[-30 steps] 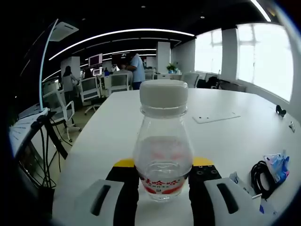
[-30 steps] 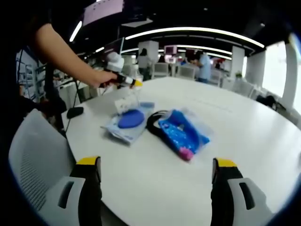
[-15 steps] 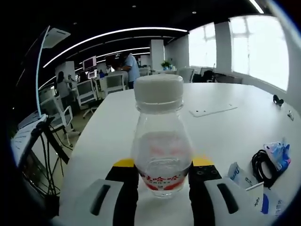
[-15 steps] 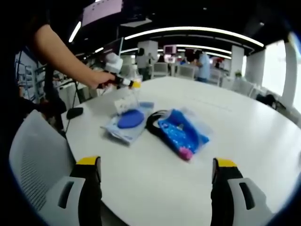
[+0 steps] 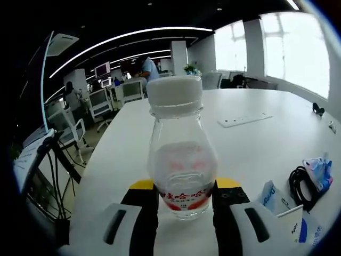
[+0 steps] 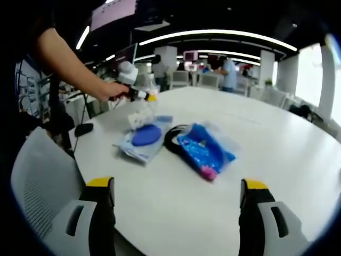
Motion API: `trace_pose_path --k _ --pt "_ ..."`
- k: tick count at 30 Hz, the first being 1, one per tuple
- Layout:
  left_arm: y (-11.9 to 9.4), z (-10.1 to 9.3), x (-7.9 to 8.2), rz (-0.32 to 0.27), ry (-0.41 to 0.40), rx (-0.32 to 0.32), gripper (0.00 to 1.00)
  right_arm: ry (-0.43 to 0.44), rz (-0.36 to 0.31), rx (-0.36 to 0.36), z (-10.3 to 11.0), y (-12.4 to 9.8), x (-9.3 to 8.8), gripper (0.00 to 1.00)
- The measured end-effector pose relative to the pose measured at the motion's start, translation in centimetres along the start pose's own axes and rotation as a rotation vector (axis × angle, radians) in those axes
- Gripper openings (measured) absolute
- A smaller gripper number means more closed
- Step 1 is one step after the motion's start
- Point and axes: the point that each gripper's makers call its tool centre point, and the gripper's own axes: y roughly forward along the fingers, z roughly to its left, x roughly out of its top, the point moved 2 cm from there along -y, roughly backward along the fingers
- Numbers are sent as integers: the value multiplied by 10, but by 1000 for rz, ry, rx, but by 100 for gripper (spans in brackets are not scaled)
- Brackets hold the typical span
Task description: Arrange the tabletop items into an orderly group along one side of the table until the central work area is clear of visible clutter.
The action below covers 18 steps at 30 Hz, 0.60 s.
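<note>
A clear plastic bottle (image 5: 180,160) with a white cap and a red label stands upright between my left gripper's jaws, low over the white table (image 5: 256,144). My left gripper (image 5: 181,193) is shut on it. In the right gripper view a hand (image 6: 113,89) holds that left gripper (image 6: 139,95) at the table's far left edge. My right gripper (image 6: 177,185) is open over bare table, short of a white-and-blue pouch (image 6: 143,140), a black cable coil (image 6: 171,140) and a blue packet (image 6: 205,152).
The pouch (image 5: 282,205), cable (image 5: 302,184) and blue packet (image 5: 319,170) lie to the right of the bottle. A flat socket plate (image 5: 245,119) sits mid-table. A grey chair (image 6: 42,181) stands at the near left edge. Office chairs and people are far behind.
The left gripper has shifted a little along the table's edge with the bottle still held upright. The right gripper and the packets have stayed put.
</note>
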Motion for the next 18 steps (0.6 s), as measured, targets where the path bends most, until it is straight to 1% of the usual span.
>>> trace_pose_path --k 9,18 --pt "2 1 2 -3 -20 48 38 17 7 -15 -4 0 -2 94" --pt "3 1 2 10 -32 66 39 33 24 -18 -4 0 -5 93"
